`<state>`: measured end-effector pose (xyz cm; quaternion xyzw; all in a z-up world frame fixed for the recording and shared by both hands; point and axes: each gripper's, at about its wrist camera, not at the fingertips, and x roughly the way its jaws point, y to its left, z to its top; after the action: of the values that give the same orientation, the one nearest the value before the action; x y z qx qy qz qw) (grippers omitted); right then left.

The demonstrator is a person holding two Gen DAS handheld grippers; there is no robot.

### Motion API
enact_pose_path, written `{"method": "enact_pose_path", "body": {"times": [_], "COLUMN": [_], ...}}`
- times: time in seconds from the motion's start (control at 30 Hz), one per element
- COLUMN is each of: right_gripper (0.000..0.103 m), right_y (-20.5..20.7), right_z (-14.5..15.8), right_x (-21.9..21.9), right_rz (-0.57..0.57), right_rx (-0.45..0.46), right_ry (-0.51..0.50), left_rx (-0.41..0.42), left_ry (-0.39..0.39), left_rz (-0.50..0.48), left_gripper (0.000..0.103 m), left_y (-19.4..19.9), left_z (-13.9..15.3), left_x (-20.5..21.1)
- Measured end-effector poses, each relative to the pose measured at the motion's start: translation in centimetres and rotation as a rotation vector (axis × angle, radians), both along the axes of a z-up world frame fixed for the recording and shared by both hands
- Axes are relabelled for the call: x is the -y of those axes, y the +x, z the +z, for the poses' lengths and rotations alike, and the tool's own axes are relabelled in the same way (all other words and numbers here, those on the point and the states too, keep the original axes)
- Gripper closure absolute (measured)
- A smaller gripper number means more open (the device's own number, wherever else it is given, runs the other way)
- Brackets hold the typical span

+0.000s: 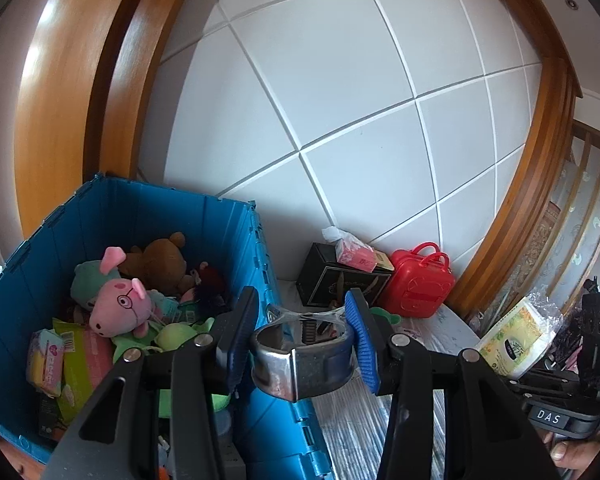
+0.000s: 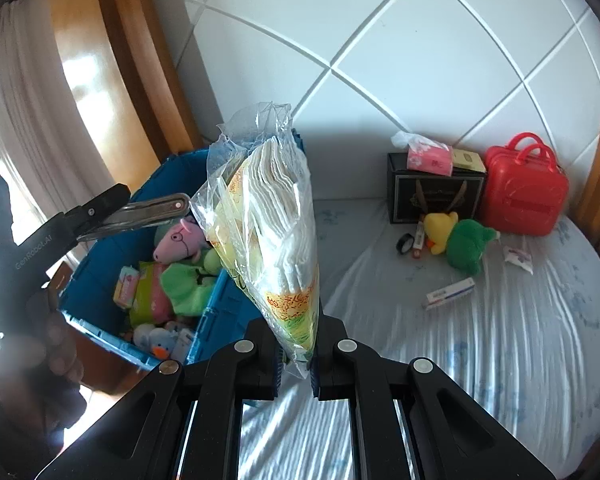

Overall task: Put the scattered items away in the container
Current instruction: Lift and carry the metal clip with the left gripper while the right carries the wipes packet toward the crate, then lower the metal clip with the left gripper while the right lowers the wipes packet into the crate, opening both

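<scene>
In the left wrist view, the left tool (image 1: pixel 300 344) held one roll of clear tape (image 1: pixel 304 364) across its ring, a blue pad pressed on each side. The blue crate (image 1: pixel 260 264) lay at about nine o'clock from the roll, its near wall directly under the left finger, so the roll hung just beside the rim rather than over the opening. One pink pig plush (image 1: pixel 120 312) and one brown bear (image 1: pixel 160 264) lay inside among other soft things, too heaped to count. One red case (image 1: pixel 418 284) and one black box (image 1: pixel 340 280) stood at one o'clock on the bed (image 1: pixel 380 420).

In the right wrist view, the right tool (image 2: pixel 296 368) was pinched narrow on one bag of napkins (image 2: pixel 276 216), its long axis running up toward twelve o'clock. The crate (image 2: pixel 100 256) sat at ten o'clock, seemingly nearer the left tool (image 2: pixel 140 212). On the bed (image 2: pixel 480 360) lay one yellow-and-green plush (image 2: pixel 460 240) and one small white box (image 2: pixel 450 293).
</scene>
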<state>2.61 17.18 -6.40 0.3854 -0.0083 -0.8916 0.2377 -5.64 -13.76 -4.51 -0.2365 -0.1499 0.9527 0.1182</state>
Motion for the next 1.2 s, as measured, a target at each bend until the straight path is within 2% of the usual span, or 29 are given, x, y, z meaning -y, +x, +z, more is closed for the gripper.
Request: {"method": "enact_pose_path", "body": {"times": [0.2, 0.57, 0.8, 1.2], "right_gripper": [0.093, 0.093, 0.093, 0.093], "right_y": [-0.1, -2.2, -4.1, -8.2], "right_z": [0.2, -0.3, 0.4, -0.6], "right_x": [3.0, 8.5, 13.6, 24.3], "right_rz": [0.051, 0.133, 0.205, 0.323], "right_rx": [-0.002, 0.028, 0.009, 0.029], "right_ry": [0.017, 0.024, 0.039, 0.057], "left_rx": [0.021, 0.049, 0.092, 0.12], "left_ry": [0.006, -0.032, -0.033, -0.098], "left_rz": [0.047, 0.148, 0.185, 0.243], "left_gripper": [0.059, 0.059, 0.059, 0.059], "left_y": [0.4, 0.0, -0.5, -1.0], "left_z": [-0.9, -2.0, -3.6, -4.8], "left_x": [2.4, 6.3, 8.9, 12.8]}}
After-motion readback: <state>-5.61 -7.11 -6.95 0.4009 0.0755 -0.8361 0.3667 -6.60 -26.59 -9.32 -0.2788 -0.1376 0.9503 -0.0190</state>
